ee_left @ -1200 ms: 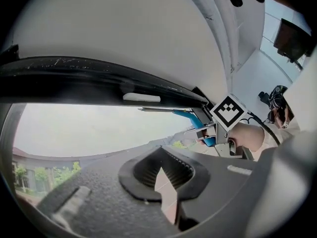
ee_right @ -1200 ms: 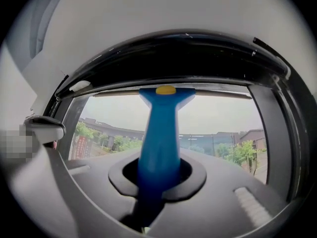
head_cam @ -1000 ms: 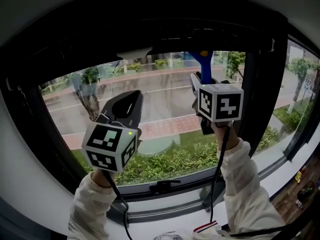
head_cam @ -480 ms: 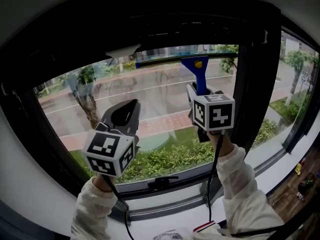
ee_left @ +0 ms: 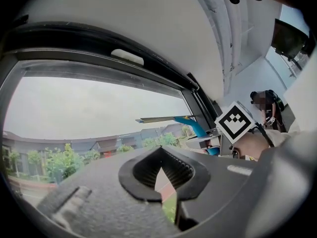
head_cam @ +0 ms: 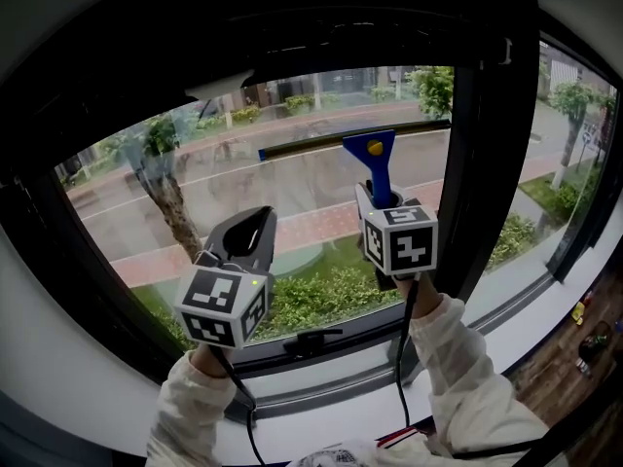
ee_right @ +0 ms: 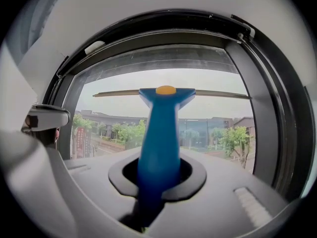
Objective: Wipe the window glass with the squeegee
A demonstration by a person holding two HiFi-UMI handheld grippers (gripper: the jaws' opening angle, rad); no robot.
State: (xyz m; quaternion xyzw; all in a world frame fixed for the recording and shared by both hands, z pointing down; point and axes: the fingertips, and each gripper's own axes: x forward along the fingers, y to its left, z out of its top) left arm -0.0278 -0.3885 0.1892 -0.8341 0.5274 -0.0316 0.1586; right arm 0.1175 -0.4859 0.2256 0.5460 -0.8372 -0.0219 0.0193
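Note:
The blue-handled squeegee rests its long dark blade against the window glass, about a third of the way down the pane. My right gripper is shut on the handle from below. In the right gripper view the blue squeegee rises out of the right gripper, and its blade lies level across the window glass. My left gripper is shut with nothing in it, held lower left of the blade and off the glass. From the left gripper view, the squeegee shows to the right.
A black window frame surrounds the pane, with a thick vertical post just right of the squeegee. A black latch handle sits on the bottom rail above the white sill. Another person stands farther back in the room.
The right gripper has drawn the squeegee down the glass from the top edge of the pane. The left gripper has stayed about where it was.

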